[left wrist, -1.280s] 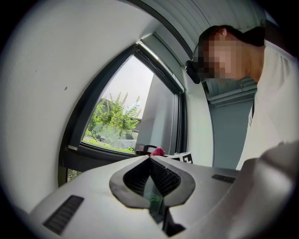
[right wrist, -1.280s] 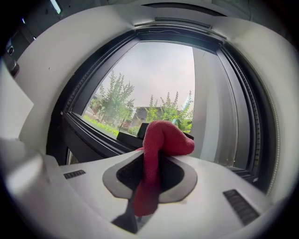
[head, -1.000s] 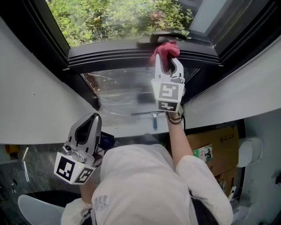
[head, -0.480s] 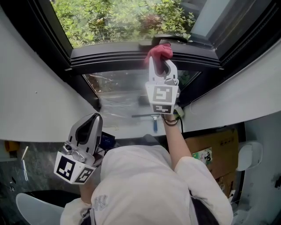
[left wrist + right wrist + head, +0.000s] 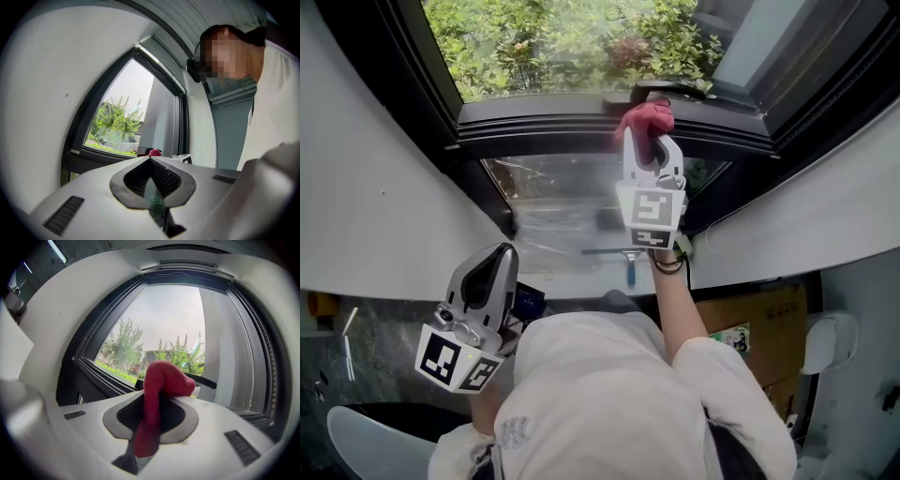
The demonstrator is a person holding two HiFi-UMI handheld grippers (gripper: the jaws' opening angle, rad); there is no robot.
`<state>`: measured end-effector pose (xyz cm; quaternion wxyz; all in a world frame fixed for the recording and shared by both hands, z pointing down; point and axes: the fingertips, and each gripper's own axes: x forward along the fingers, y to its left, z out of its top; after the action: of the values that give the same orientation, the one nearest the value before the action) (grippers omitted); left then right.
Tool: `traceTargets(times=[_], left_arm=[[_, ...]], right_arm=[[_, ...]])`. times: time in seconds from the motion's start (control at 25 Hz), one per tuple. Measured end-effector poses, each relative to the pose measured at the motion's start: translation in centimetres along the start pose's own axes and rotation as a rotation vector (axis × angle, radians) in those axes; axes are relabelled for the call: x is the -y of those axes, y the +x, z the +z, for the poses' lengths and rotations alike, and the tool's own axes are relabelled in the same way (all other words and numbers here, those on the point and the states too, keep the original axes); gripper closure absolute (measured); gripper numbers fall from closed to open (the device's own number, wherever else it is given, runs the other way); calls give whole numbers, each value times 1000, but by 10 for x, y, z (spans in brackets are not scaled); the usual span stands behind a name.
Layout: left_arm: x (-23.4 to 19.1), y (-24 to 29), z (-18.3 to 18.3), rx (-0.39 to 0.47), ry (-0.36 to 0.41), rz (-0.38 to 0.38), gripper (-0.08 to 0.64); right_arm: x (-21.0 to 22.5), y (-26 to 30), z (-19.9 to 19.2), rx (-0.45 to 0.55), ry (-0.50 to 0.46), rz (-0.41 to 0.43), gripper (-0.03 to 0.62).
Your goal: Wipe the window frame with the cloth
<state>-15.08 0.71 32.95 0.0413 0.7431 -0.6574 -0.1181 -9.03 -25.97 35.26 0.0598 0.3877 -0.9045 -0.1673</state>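
A dark window frame (image 5: 581, 120) spans the top, with green shrubs (image 5: 544, 42) beyond the glass. The right gripper (image 5: 649, 139) reaches up, its jaws clamped on a red cloth (image 5: 645, 114) that rests against the frame's crossbar, just beside a black window handle (image 5: 670, 89). The left gripper (image 5: 499, 255) hangs low, its jaws together on nothing. What may be a squeegee (image 5: 626, 253) sits at the foot of the lower pane (image 5: 553, 202).

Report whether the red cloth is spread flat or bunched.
Bunched: the red cloth is a crumpled wad pinched in the jaws of the right gripper.
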Motion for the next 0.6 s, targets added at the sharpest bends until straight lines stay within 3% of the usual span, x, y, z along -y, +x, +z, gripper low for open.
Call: traceTargets(times=[0.6], left_arm=[[7, 2, -5, 3, -8, -17, 551]], right_arm=[[-2, -6, 2, 7, -34, 70, 506]])
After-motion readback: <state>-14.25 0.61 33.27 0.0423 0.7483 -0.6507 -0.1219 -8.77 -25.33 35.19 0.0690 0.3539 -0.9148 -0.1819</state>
